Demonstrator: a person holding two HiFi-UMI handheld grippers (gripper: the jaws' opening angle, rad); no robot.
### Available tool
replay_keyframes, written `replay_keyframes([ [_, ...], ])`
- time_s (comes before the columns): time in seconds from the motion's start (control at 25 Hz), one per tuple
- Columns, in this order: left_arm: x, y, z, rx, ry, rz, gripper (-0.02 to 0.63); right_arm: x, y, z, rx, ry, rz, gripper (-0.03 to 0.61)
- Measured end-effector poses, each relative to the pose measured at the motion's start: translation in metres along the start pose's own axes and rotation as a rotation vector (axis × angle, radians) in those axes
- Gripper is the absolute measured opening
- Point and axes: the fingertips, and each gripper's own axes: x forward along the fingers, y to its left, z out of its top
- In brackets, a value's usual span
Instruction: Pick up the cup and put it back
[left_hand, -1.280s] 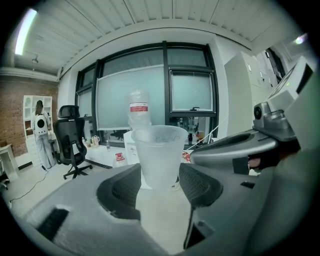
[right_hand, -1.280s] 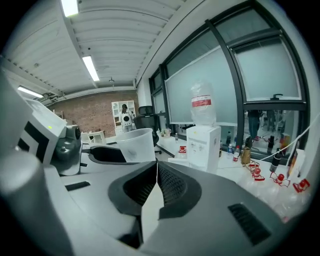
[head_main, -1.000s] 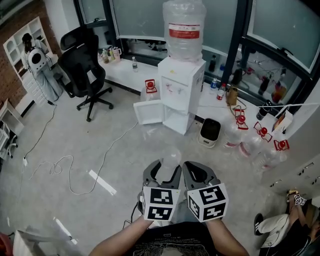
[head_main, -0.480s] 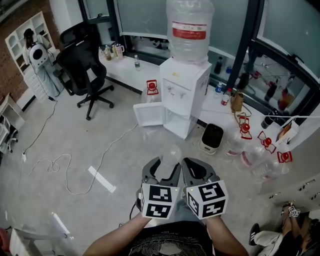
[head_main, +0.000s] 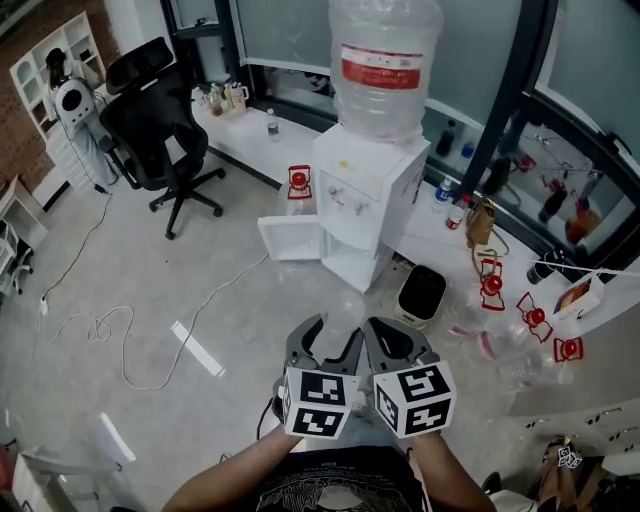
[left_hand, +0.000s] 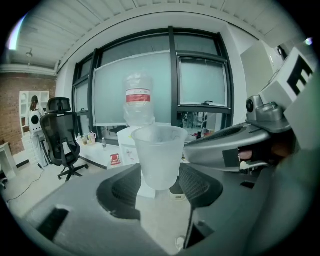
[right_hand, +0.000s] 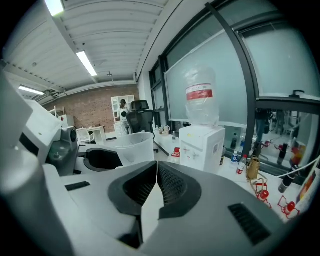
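Observation:
My left gripper is shut on a clear plastic cup, held upright between its jaws; the cup shows faintly over the floor in the head view. Close beside it on the right, my right gripper is shut with nothing in it, its jaws pressed together. The cup also appears at the left of the right gripper view. Ahead stands a white water dispenser with a big bottle on top and its lower door hanging open.
A black office chair stands at the left by a low white ledge with bottles. A white cable lies on the floor. Empty water bottles and a small black-white appliance sit right of the dispenser.
Both grippers kept their pose with the cup held. The dispenser has drawn a little nearer and the view has shifted slightly rightward.

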Motion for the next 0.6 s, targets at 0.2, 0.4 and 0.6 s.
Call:
replay_keyframes([
  [0.2,0.04,0.007,0.009,-0.036,0.025,0.034,0.244,0.028,-0.034,0.01,0.001,0.023,0.039,0.021],
  [0.4,0.074,0.012,0.02,-0.06,0.041,0.077,0.244,0.049,-0.064,0.016,-0.002,0.038,0.08,0.021],
  [0.6,0.096,0.013,0.027,-0.059,0.046,0.119,0.244,0.066,-0.084,0.021,-0.015,0.041,0.12,0.021],
])
